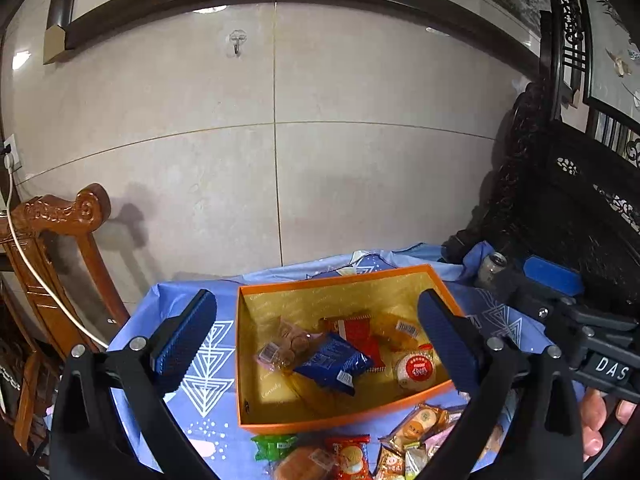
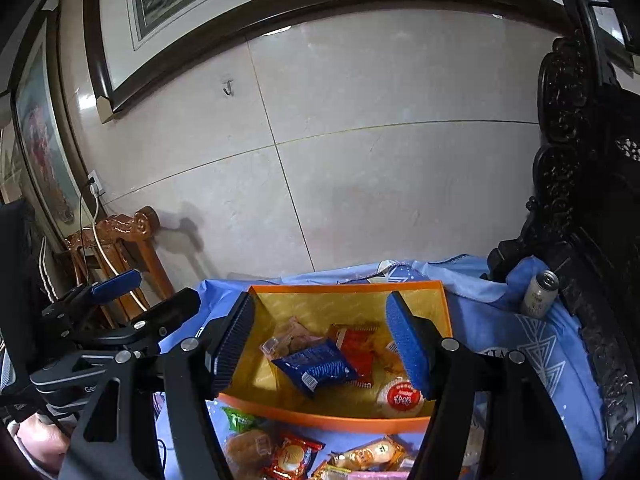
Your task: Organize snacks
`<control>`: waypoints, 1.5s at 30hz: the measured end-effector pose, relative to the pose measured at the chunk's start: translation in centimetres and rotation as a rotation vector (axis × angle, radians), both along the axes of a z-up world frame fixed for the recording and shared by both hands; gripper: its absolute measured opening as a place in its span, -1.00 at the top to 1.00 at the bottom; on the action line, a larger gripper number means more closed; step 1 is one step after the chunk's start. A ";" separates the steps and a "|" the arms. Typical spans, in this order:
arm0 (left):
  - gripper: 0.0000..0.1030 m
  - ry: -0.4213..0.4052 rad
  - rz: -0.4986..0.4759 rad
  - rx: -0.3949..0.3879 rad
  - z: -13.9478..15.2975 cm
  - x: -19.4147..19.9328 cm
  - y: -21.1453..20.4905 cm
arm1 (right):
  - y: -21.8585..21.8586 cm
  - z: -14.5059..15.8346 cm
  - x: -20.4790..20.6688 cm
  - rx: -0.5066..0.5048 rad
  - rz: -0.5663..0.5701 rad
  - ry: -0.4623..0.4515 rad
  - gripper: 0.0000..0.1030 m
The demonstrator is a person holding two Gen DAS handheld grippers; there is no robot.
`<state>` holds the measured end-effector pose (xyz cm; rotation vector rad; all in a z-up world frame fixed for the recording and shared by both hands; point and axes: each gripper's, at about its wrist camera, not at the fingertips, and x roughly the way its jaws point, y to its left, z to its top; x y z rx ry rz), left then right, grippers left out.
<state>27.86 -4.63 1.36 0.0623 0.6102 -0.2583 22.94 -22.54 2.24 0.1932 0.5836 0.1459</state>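
You have a table covered by a blue cloth (image 1: 208,364) with white triangle prints. An orange box (image 1: 340,420) sits on the cloth near its middle. On the near side of the box, loose snack packets lie on the cloth: a green packet (image 1: 274,446), a red packet (image 1: 352,458), a bun in clear wrap (image 2: 248,448). Well right of the box and farther back, a drink can (image 2: 540,294) stands upright.

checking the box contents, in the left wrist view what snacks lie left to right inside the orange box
clear packet of round biscuits → blue foil snack packet → round white cake with a red label
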 end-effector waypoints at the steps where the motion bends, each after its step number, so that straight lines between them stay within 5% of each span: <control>1: -0.92 0.003 0.002 -0.001 0.0 -0.5 0.1 | 0.0 0.0 -0.5 -0.003 -0.001 0.000 -0.33; 12: -0.92 0.047 0.050 -0.019 -2.3 -5.8 3.2 | -1.3 -3.2 -5.8 -0.050 -0.026 0.066 -0.62; 26: -0.92 0.199 0.060 0.014 -9.1 -11.9 7.2 | -1.0 -17.9 -7.8 -0.106 -0.008 0.430 -0.66; 36: -0.92 0.258 0.100 0.018 -10.6 -12.5 9.3 | -0.4 -23.0 -6.2 -0.148 0.016 0.530 -0.66; 38: -0.92 0.266 0.097 0.016 -10.8 -12.3 9.1 | -0.2 -23.5 -6.0 -0.145 0.029 0.540 -0.55; 40: -0.92 0.274 0.087 0.014 -10.9 -12.2 8.7 | 0.2 -23.9 -6.1 -0.161 0.048 0.547 -0.03; 45: -0.92 0.296 0.030 0.023 -11.7 -11.8 6.4 | 0.1 -22.6 -7.2 -0.130 0.045 0.512 0.09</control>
